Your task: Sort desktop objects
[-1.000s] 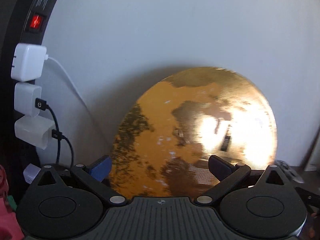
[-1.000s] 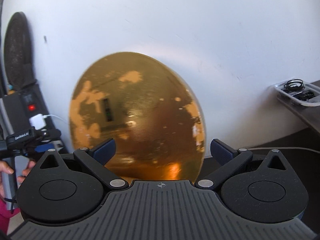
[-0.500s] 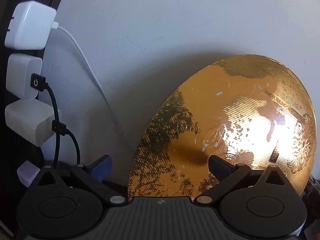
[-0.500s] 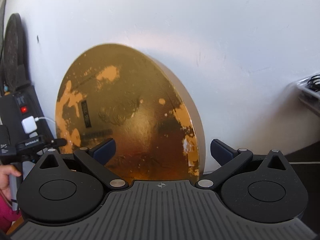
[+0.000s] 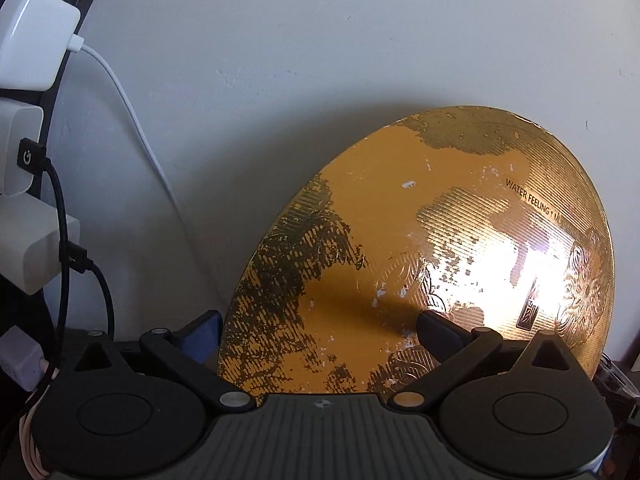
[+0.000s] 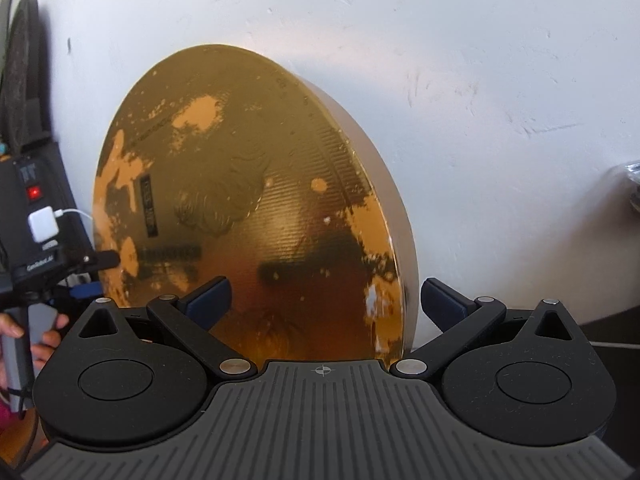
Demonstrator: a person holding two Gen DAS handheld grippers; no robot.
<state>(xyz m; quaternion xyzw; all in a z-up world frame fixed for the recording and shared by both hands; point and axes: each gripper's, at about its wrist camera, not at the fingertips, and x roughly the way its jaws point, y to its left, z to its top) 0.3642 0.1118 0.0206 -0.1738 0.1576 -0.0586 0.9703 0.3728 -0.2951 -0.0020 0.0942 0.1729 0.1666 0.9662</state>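
Observation:
A round gold box (image 5: pixel 420 248) with a worn, ribbed lid stands on edge against the white wall. Its lid reads "WATER FEELING". My left gripper (image 5: pixel 320 330) is open, and the box's lower left rim lies between its fingers. In the right wrist view the same gold box (image 6: pixel 248 200) shows its tan side wall on the right. My right gripper (image 6: pixel 324 296) is open, with the box's lower right rim between its fingers. The left gripper (image 6: pixel 98 274) also shows at the far left, held by a hand (image 6: pixel 44 336).
A black power strip (image 5: pixel 52 128) with white chargers (image 5: pixel 36 48) and black cables (image 5: pixel 64 264) stands upright left of the box. From the right I see that power strip (image 6: pixel 36 192), a dark round pad (image 6: pixel 20 72) behind it and a clear tray (image 6: pixel 632 184) at the far right.
Both grippers have come closer to the gold box, which now fills more of each view. The left gripper has shifted left, so the box's left rim sits between its fingers.

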